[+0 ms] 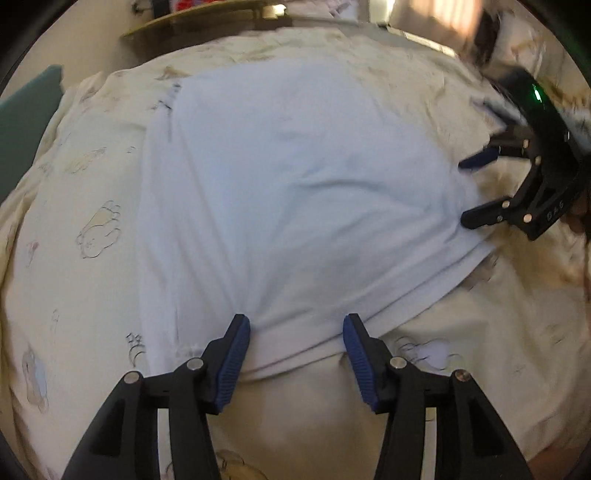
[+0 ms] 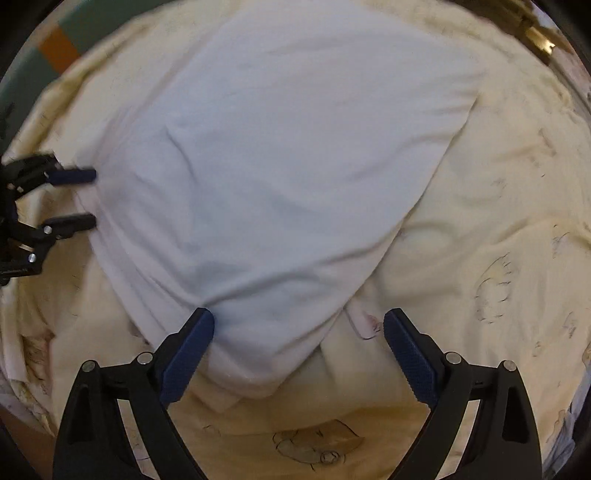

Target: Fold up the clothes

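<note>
A pale white garment (image 1: 295,177) lies folded and fairly flat on a cream bedsheet (image 1: 85,192) printed with cartoon figures. My left gripper (image 1: 295,325) stands open at the garment's near edge, with a strip of the hem lying loose between its blue pads. In the right wrist view the same garment (image 2: 266,147) tapers to a corner that sits between the spread fingers of my right gripper (image 2: 299,317), which is open too. Each gripper shows in the other's view: the right gripper (image 1: 466,191) at the cloth's right edge, the left gripper (image 2: 92,197) at its left edge, both open.
The cream sheet (image 2: 480,221) spreads in rumpled folds all round the garment. A teal panel (image 1: 26,122) stands past the bed's left side, and a wooden shelf edge (image 1: 192,18) runs along the far side. An orange patch (image 2: 59,48) shows at the upper left.
</note>
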Motion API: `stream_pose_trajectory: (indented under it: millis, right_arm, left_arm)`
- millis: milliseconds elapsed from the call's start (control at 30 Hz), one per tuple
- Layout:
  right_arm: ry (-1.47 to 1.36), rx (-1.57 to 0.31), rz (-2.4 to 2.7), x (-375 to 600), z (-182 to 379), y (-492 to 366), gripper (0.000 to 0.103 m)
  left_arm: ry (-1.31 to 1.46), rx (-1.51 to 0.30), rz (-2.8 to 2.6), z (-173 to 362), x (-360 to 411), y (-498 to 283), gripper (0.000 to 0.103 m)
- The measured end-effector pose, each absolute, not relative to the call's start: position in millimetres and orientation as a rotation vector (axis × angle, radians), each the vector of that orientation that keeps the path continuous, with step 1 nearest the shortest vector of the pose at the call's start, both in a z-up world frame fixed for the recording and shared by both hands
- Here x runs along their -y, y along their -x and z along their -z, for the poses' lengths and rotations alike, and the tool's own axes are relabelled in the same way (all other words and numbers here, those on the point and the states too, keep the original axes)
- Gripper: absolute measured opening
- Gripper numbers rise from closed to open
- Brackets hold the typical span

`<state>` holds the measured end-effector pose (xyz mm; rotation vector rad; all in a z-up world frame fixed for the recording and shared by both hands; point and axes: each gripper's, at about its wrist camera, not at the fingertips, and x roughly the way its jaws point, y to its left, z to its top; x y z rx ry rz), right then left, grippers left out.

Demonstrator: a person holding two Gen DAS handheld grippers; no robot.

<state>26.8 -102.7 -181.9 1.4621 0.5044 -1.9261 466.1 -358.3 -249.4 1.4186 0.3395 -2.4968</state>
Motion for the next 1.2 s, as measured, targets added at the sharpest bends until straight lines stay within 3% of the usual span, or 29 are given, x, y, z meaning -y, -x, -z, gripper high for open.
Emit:
stream_pose_trajectory:
  millis: [100, 233, 300, 400, 533, 733, 900, 1033, 1100, 1200]
  right_arm:
    - [-1.378, -0.458, 1.95, 113.9, 163.9, -16.3, 0.095]
    - [-1.41, -0.566, 1.909, 130.3, 180.3, -12.0, 0.095]
    - [-1.469, -0.606, 1.874, 119.8, 195.4, -16.3, 0.095]
    - [-1.557, -0.657, 1.83, 100.9, 215.8, -23.2, 0.096]
    - [-1.573, -0.663, 1.837, 72.6, 208.1, -35.4, 0.096]
    - [-1.369, -0.379, 1.898, 69.2, 156.9, -2.7, 0.096]
    - [-1.21, -0.298, 1.971, 120.9, 140.4, 50.3, 0.096]
    - [-1.257, -0.177, 2.153, 121.0, 148.9, 100.1, 0.096]
    - [-1.308, -0.097, 2.207, 133.8, 164.9, 113.5, 0.096]
    - [-1.334, -0.179, 2.239, 171.9, 186.8, 134.7, 0.096]
  left_arm:
    - [-1.257, -0.307, 2.586, 228.4, 367.1, -454.8, 0.053]
    - [-1.391, -0.309, 2.443, 255.2, 388.0, -424.4, 0.053]
    - [-1.461, -0.358, 2.359, 275.1, 402.2, -432.9, 0.053]
    - [-1.477, -0.24, 2.329, 277.5, 395.9, -452.7, 0.053]
    - [-1.452, -0.268, 2.305, 272.2, 392.7, -479.6, 0.053]
    - [-1.263, -0.373, 2.503, 234.6, 396.7, -494.3, 0.054]
    - [-1.091, -0.453, 2.523, 232.9, 418.1, -425.1, 0.056]
    - [-1.051, -0.483, 2.38, 244.3, 435.1, -385.0, 0.056]
    - [-1.049, -0.403, 2.348, 242.9, 434.2, -376.1, 0.056]
    - [-1.079, -0.337, 2.302, 251.6, 445.7, -364.2, 0.056]
